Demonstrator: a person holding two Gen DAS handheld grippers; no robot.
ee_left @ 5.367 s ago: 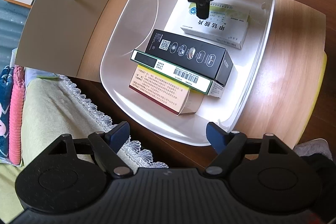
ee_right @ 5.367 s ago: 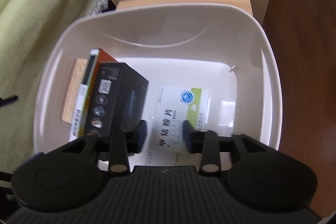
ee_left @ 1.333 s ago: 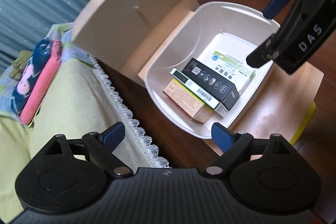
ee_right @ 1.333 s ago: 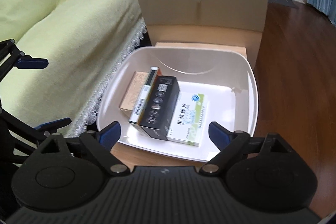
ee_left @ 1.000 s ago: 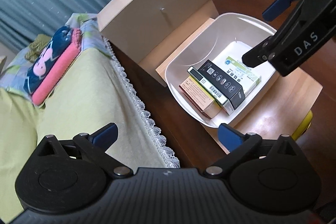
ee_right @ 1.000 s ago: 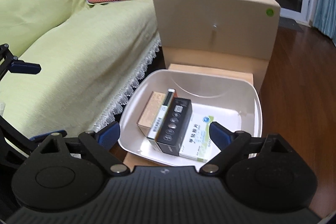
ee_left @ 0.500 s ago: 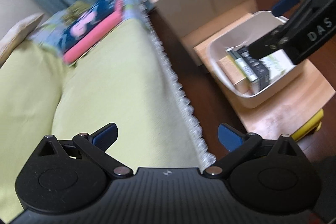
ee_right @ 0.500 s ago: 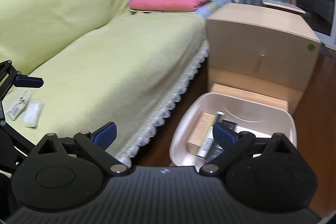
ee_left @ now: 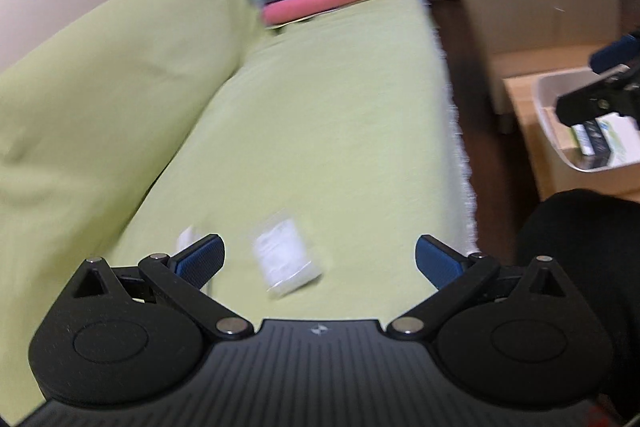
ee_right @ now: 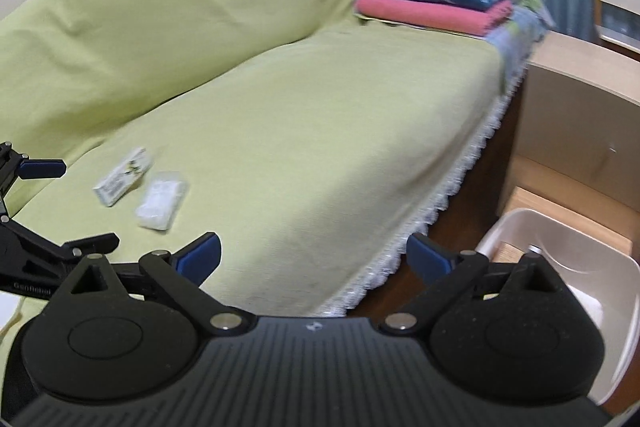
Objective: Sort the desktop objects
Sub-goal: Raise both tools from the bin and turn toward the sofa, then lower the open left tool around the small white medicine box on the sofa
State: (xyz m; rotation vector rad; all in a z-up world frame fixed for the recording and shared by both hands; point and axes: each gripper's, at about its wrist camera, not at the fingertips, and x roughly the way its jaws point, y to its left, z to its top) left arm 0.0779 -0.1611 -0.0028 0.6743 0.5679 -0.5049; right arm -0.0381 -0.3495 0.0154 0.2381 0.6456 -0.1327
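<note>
Hovering over the yellow-green sofa cover (ee_left: 320, 131), I held my left gripper (ee_left: 319, 261) wide open and empty; my right gripper (ee_right: 313, 257) was likewise spread wide with nothing in it. The white plastic tub (ee_right: 600, 251) sat at the lower right of the right wrist view, boxes already inside it. Two things remained on the cover: a clear plastic packet (ee_left: 286, 257), low and centre in the left wrist view between my fingertips, and just beside it a small white carton (ee_right: 122, 177). I judged the packet light, soft and slippery, best pinched across its narrow middle. The carton looked light but stiff, so its long sides would suit better.
</note>
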